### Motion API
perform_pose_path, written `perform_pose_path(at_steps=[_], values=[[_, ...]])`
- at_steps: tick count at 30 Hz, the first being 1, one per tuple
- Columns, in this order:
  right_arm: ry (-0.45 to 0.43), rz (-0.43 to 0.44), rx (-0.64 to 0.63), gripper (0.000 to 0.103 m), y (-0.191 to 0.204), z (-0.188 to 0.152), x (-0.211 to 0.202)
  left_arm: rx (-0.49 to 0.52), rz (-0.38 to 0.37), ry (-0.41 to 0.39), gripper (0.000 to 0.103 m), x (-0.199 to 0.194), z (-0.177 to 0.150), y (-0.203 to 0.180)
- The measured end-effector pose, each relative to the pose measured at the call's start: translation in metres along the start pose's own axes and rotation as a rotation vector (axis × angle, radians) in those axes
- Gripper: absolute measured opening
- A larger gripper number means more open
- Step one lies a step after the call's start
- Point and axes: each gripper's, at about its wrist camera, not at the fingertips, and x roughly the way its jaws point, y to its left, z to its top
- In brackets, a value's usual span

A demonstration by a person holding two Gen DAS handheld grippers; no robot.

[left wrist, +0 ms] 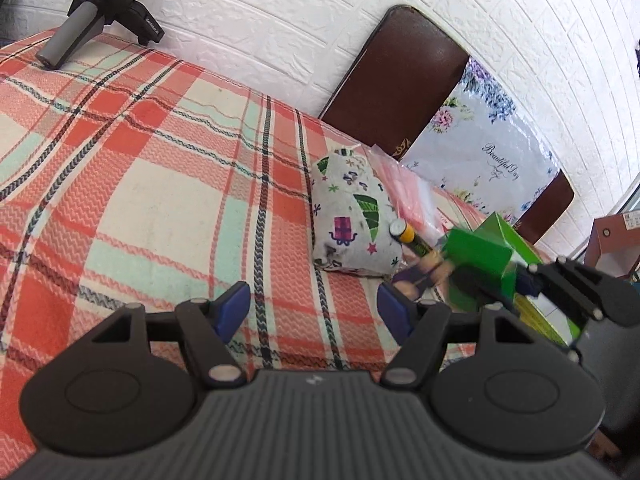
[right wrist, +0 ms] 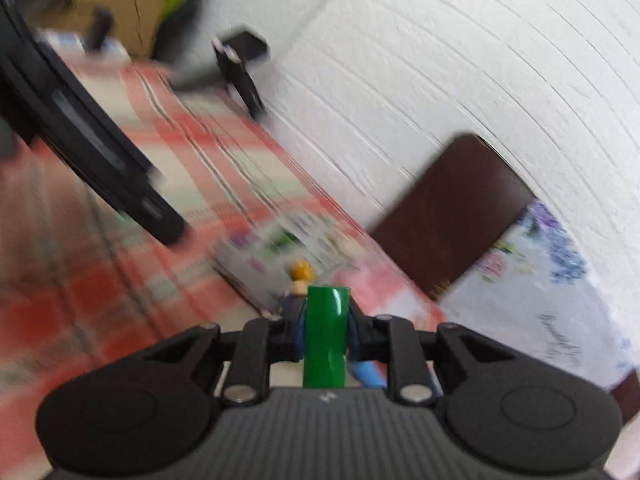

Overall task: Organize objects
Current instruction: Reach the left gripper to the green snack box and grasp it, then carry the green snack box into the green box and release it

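Note:
My left gripper [left wrist: 314, 310] is open and empty above the plaid tablecloth [left wrist: 140, 184]. A printed fabric pouch [left wrist: 352, 220] lies ahead of it to the right, with a yellow and black battery [left wrist: 408, 236] beside it and a clear plastic bag [left wrist: 404, 192] behind. My right gripper [right wrist: 325, 328] is shut on a green box [right wrist: 325, 334]. In the left wrist view it holds the green box [left wrist: 480, 260] at the right, by the battery. The right wrist view is motion-blurred; the pouch [right wrist: 288, 240] and battery [right wrist: 301, 270] show ahead of the box.
A black tripod device [left wrist: 100, 4] stands at the table's far left corner by the white brick wall. A brown chair back [left wrist: 400, 80] with a floral bag [left wrist: 480, 152] stands behind the table's right side. The left gripper's body [right wrist: 92, 152] crosses the right wrist view.

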Motion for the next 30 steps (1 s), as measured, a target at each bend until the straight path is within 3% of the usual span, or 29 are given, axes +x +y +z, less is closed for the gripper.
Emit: perform_pose_path(at_steps=[2,3,5,10,18,25,26,27,28,30], values=[[-0.016,0.121,0.026,0.022,0.014,0.008,-0.01,-0.017,-0.006,-0.007,0.072,-0.007,0.002,0.002],[-0.027,0.188,0.038,0.041,0.019,0.008,-0.013,-0.031,-0.008,-0.013,0.072,-0.011,0.003,0.005],[-0.061,0.234,0.088,0.077,0.025,0.005,-0.022,-0.052,0.008,-0.028,0.072,-0.019,0.004,0.009],[-0.07,0.308,0.212,0.077,0.019,-0.017,-0.036,-0.055,0.012,-0.005,0.072,-0.03,0.004,0.012],[0.007,0.452,0.302,0.088,0.028,-0.045,-0.048,-0.018,-0.087,0.147,0.072,-0.033,-0.019,-0.004],[0.046,0.49,0.377,0.088,0.029,-0.058,-0.037,0.044,-0.092,0.275,0.07,-0.029,-0.042,-0.021],[0.044,0.49,0.381,0.084,0.028,-0.058,-0.035,0.039,-0.088,0.293,0.066,-0.024,-0.045,-0.022],[0.04,0.487,0.384,0.071,0.028,-0.057,-0.034,0.036,-0.083,0.295,0.063,-0.021,-0.048,-0.023],[0.038,0.482,0.388,0.064,0.027,-0.056,-0.033,0.04,-0.076,0.284,0.063,-0.019,-0.049,-0.025],[0.041,0.469,0.408,0.063,0.024,-0.055,-0.032,0.058,-0.058,0.277,0.058,-0.016,-0.048,-0.031]])
